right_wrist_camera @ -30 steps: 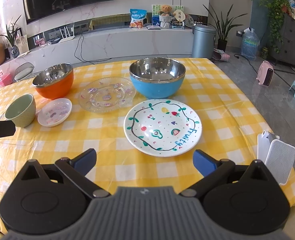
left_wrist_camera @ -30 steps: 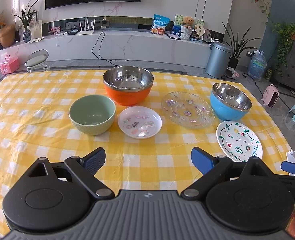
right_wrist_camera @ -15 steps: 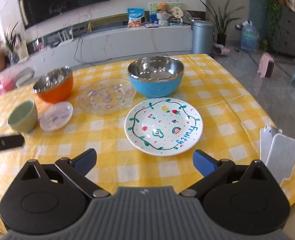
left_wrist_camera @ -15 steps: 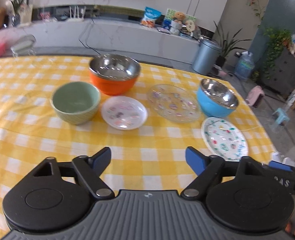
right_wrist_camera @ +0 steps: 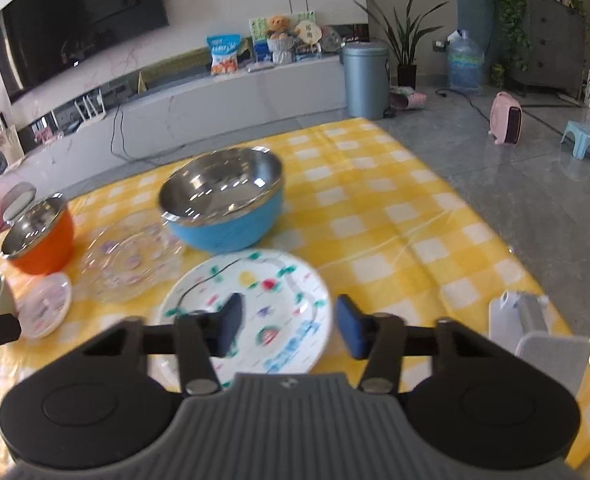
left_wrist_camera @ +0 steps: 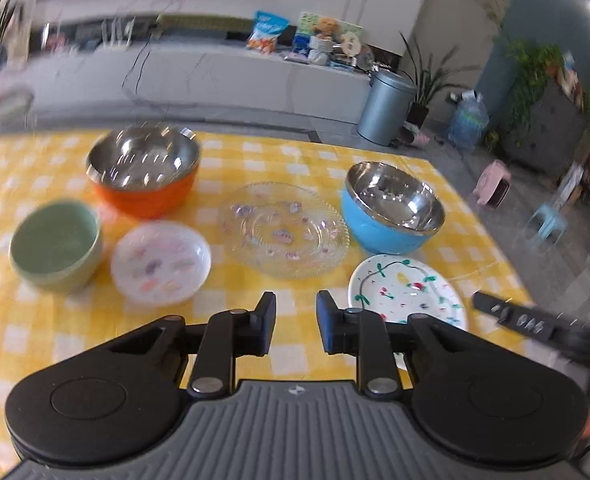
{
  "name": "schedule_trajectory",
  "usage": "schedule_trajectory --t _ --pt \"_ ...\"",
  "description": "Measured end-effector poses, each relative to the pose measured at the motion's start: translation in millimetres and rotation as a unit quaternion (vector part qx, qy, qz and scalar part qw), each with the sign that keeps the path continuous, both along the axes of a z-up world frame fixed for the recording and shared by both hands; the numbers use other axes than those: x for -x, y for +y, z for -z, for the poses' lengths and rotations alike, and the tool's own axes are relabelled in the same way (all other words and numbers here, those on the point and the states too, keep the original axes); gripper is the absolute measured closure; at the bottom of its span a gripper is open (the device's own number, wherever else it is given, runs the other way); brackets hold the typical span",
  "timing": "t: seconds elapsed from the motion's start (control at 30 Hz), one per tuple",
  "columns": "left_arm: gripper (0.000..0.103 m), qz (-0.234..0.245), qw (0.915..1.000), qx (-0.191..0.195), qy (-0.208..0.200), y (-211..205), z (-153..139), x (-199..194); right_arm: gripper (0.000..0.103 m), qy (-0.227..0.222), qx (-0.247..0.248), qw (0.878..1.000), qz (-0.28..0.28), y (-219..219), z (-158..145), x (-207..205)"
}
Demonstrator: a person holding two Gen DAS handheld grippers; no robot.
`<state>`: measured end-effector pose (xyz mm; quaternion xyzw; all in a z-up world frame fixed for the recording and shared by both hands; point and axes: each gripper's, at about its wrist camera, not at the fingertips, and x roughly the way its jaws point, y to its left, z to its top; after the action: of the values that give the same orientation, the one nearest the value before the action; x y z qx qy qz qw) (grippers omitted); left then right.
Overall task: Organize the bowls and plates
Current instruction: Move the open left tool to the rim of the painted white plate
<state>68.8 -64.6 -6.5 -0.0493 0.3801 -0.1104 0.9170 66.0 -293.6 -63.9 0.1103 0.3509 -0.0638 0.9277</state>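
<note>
The fruit-painted plate (right_wrist_camera: 251,304) lay flat, face up (round, no long axis). The right gripper (right_wrist_camera: 289,326) hovered over it, fingers spread; left gripper (left_wrist_camera: 295,326) narrowly parted, holding nothing.

The left gripper (left_wrist_camera: 295,320) hovers over the near edge of the table (left_wrist_camera: 235,160), its blue-padded fingers (left_wrist_camera: 269,322) parted by a narrow gap with nothing between them. Toward the far edge stands an orange bowl (left_wrist_camera: 145,174); a green bowl (left_wrist_camera: 57,244) sits near the left edge, just beside a small white plate (left_wrist_camera: 161,262). A glass plate (left_wrist_camera: 283,234) lies mid-table, a blue bowl (left_wrist_camera: 393,208) toward the right edge, and a painted plate (left_wrist_camera: 405,292) in front of it. The right gripper (left_wrist_camera: 535,326) shows only partly near the right edge.
</note>
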Motion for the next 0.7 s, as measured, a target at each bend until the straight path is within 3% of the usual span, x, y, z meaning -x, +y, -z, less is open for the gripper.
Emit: schedule_trajectory --t 0.17,0.2,0.37,0.57,0.7 --pt "0.075 0.025 0.9984 -0.047 -0.016 -34.1 11.5 -12.8 0.068 0.010 -0.004 1.000 0.028 -26.8 18.9 -12.4" --pt "0.075 0.028 0.9987 -0.042 -0.006 -38.2 14.0 -16.5 0.074 0.015 -0.017 0.999 0.030 -32.7 23.2 -14.8" --pt "0.075 0.038 0.9987 -0.011 0.033 -51.6 30.3 -31.6 0.074 0.036 -0.087 0.994 0.047 -54.5 37.3 -22.0" --pt "0.075 0.047 0.9970 0.015 0.059 -61.8 46.6 -45.4 0.074 0.039 -0.125 0.989 0.069 -68.9 49.0 -23.9" --pt "0.075 0.037 0.9966 0.024 0.069 -59.7 57.0 -49.8 0.084 0.039 -0.168 0.982 0.071 -75.2 57.9 -25.6"
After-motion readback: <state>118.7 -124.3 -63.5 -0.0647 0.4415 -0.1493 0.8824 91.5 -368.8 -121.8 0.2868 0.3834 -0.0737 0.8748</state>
